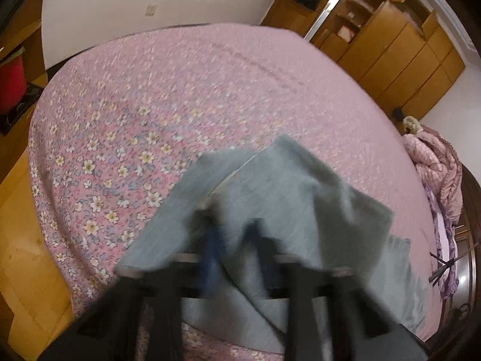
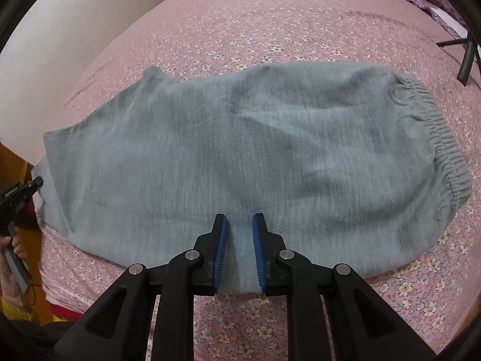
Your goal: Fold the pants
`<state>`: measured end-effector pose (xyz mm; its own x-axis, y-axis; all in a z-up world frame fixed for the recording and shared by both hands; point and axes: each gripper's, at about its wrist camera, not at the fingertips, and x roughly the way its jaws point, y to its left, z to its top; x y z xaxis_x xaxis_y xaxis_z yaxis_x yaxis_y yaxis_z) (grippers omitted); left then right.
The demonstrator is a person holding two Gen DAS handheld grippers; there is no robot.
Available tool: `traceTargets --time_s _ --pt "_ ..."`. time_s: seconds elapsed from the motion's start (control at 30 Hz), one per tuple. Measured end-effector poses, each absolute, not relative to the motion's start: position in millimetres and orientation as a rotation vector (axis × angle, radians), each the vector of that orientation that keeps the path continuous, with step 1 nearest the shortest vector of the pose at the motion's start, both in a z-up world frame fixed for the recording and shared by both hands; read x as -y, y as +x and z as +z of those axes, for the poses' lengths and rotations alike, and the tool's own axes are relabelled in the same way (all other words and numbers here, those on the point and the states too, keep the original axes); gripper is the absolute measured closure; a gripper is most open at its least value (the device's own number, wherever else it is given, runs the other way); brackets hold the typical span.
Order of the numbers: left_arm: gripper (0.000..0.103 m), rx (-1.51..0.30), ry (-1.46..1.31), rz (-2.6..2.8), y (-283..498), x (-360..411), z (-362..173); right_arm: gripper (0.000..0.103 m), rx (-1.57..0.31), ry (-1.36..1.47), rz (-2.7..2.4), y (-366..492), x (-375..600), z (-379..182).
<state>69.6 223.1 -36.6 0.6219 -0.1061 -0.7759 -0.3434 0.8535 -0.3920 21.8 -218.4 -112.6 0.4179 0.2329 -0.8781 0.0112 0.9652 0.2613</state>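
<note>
Grey-blue pants (image 2: pixel 240 150) lie folded lengthwise on the pink floral bed, with the ribbed waistband (image 2: pixel 445 138) at the right. My right gripper (image 2: pixel 240 228) stands at their near edge. Its blue pads (image 2: pixel 221 249) sit a little apart with flat cloth between them, and no pinch shows. In the blurred left wrist view, the leg end of the pants (image 1: pixel 285 186) is raised and draped over my left gripper (image 1: pixel 233 234), which is shut on the cloth. The right wrist view shows that left gripper (image 2: pixel 34 185) at the pants' left end, held by a hand (image 2: pixel 12 243).
The bed cover (image 1: pixel 180 90) fills both views. A wooden wardrobe (image 1: pixel 399 51) stands beyond the far corner and a bundled pink quilt (image 1: pixel 433 162) lies at the right. Wood floor (image 1: pixel 21 240) and a red object (image 1: pixel 12 84) are at the left. Black stand legs (image 2: pixel 467 57) rest on the bed.
</note>
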Motion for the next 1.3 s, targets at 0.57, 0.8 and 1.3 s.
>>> traceTargets --time_s 0.57,0.8,1.3 --pt "0.082 -0.949 -0.368 0.274 27 -231 -42 0.084 -1.116 0.269 0.149 19 229 -115" --pt "0.070 -0.899 -0.262 0.240 31 -228 -7 0.084 -1.102 0.271 0.154 16 229 -116" --pt "0.043 -0.942 -0.281 -0.047 129 -250 -34 0.080 -1.121 0.252 0.128 21 223 -115"
